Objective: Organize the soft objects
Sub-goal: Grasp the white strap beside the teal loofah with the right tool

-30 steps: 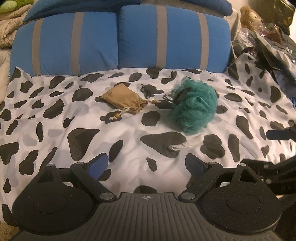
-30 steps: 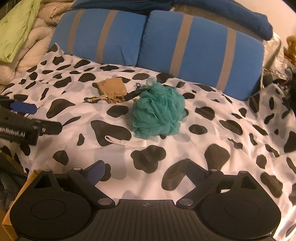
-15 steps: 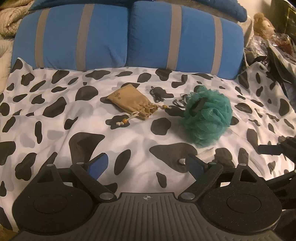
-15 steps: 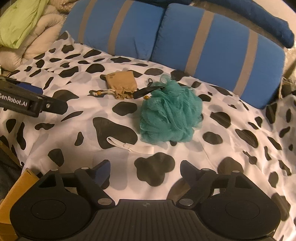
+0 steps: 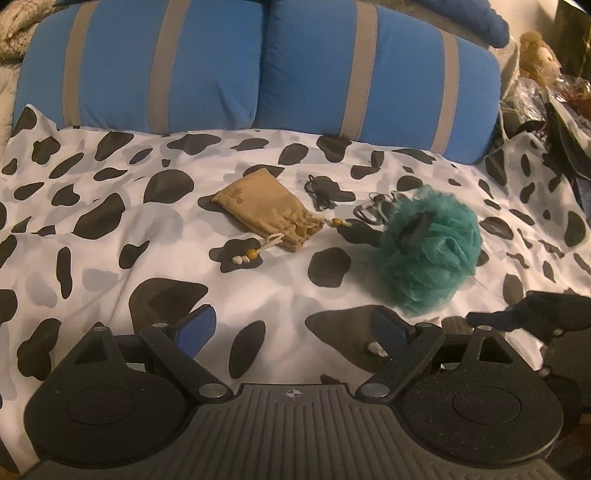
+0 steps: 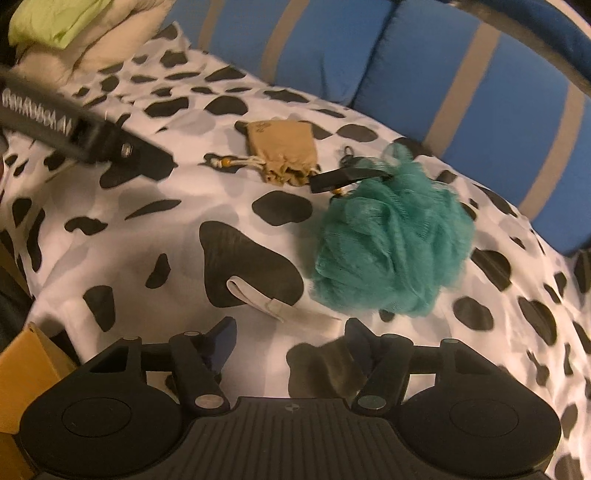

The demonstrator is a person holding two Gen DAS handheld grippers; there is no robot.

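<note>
A teal mesh bath pouf [image 5: 430,245] [image 6: 393,242] lies on the cow-print sheet [image 5: 110,229] [image 6: 166,184], with a white strap [image 6: 269,301] trailing toward me. A tan drawstring pouch [image 5: 267,214] [image 6: 282,146] with beaded cords lies to its left. A black cord [image 5: 321,192] and a black clip [image 6: 347,177] lie between them. My left gripper [image 5: 293,330] is open and empty, low over the sheet in front of both. My right gripper [image 6: 290,341] is open and empty, just short of the strap and pouf.
Two blue pillows with grey stripes [image 5: 258,70] [image 6: 461,74] stand along the back. Folded blankets [image 6: 74,33] sit at the far left, clutter and a plush toy [image 5: 539,59] at the right. A cardboard box [image 6: 26,373] is at the near left edge.
Both grippers have moved forward toward the pouf and pouch. The right gripper has swung in closer to the strap. The objects have not moved.
</note>
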